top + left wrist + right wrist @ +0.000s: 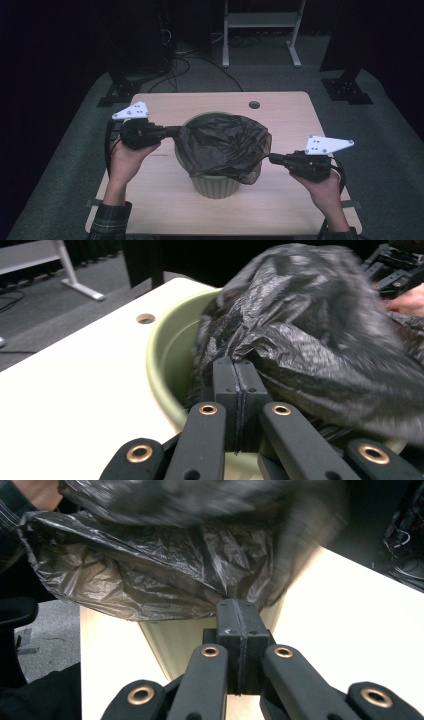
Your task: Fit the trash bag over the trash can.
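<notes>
Left claw (pixel 172 132) is clamped on the black bag (pixel 225 145), mid-left of frame. Right claw (pixel 272 159) pinches its opposite edge, stretching it over the green bin (pixel 215 186) on the worktop (pixel 280 110).

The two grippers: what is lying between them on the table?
In the high view, between the left gripper and the right gripper, the black bag stretches over the green bin.

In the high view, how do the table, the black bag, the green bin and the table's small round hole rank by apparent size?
1. table
2. black bag
3. green bin, mostly covered by the bag, so this rank is unsure
4. round hole
</notes>
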{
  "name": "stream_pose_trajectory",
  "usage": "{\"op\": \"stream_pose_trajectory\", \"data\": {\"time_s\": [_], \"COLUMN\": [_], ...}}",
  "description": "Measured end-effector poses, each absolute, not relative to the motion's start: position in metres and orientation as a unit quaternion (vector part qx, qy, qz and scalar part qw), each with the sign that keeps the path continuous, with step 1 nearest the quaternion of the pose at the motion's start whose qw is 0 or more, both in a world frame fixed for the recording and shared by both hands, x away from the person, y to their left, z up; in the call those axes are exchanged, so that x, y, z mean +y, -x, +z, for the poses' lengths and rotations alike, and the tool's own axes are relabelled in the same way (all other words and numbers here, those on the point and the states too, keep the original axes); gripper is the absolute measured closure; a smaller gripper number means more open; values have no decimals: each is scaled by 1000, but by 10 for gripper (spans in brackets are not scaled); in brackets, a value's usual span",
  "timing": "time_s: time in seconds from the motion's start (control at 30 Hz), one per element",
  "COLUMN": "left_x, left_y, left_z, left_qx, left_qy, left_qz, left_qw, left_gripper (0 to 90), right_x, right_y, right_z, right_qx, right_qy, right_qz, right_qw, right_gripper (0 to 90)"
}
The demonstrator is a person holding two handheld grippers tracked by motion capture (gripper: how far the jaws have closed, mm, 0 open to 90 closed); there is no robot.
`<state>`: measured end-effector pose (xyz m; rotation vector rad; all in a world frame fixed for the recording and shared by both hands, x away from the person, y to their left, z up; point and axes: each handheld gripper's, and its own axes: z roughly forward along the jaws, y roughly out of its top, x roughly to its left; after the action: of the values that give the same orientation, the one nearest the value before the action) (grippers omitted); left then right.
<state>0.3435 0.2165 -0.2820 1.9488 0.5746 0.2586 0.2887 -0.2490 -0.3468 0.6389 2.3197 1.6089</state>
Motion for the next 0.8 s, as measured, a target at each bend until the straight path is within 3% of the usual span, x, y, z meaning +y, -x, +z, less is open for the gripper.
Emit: {"op": "stream_pose_trajectory", "data": {"time_s": [0.23, 0.43, 0.7, 0.8], "left_x": [254, 258, 244, 240], "left_y": [-343, -343, -341, -340], "left_z": [-297, -307, -309, -310], "left_qx": [283, 289, 273, 270], "left_qy": [-799, -801, -811, -812], "left_qz": [114, 110, 102, 100], "left_qw": [518, 512, 508, 507], "left_gripper": [900, 900, 900, 900], "right_x": [-261, -266, -254, -247], "right_y": [-289, -287, -282, -281], "right_z": [-352, -348, -316, -315], "right_qx": [795, 786, 758, 758], "right_qy": [-236, -234, -209, -206], "right_qz": [545, 557, 602, 603], "right_qw": [126, 132, 139, 139], "right_gripper": [900, 897, 568, 531]}}
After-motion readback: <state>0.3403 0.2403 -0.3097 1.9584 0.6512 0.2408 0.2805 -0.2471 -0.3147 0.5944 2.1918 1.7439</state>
